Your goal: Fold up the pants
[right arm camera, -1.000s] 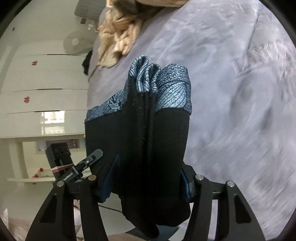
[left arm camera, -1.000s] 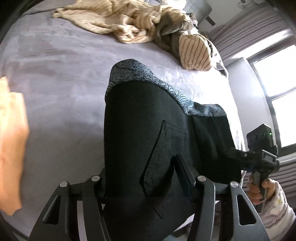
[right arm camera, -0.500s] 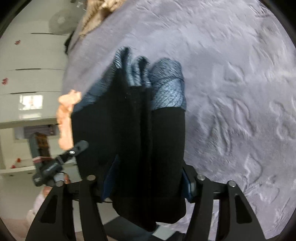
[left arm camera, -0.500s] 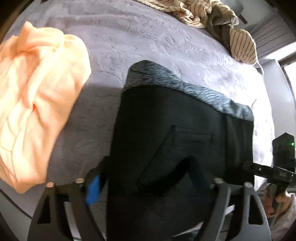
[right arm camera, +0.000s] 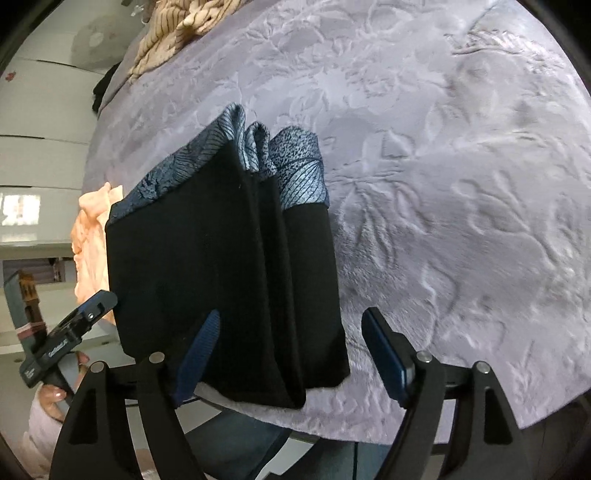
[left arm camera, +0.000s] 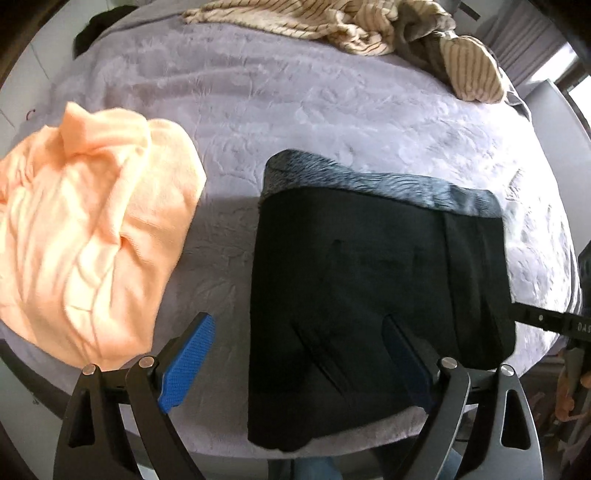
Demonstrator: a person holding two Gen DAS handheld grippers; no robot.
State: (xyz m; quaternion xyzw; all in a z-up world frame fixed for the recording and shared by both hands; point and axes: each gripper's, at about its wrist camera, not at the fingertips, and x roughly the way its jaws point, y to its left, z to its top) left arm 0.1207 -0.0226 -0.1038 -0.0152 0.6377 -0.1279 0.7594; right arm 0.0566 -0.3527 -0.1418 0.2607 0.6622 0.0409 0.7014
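Observation:
The folded black pants with a blue-grey patterned waistband lie flat near the front edge of the lilac bed. My left gripper points down over their near left corner. Its jaws are opening: the left pad is off the cloth and the right pad is over the black fabric. My right gripper straddles the near right edge of the pants. Its jaws are opening too, and neither pad presses on the cloth. Each view shows the other gripper at its side edge, held by a hand.
A folded orange garment lies left of the pants. A heap of striped beige cloth sits at the far side of the bed. The bedspread stretches bare to the right of the pants. The bed's front edge runs just under both grippers.
The pants, held up by both grippers a second ago, have come down flat onto the bed. Both grippers have let go and spread their jaws, tilting further downward.

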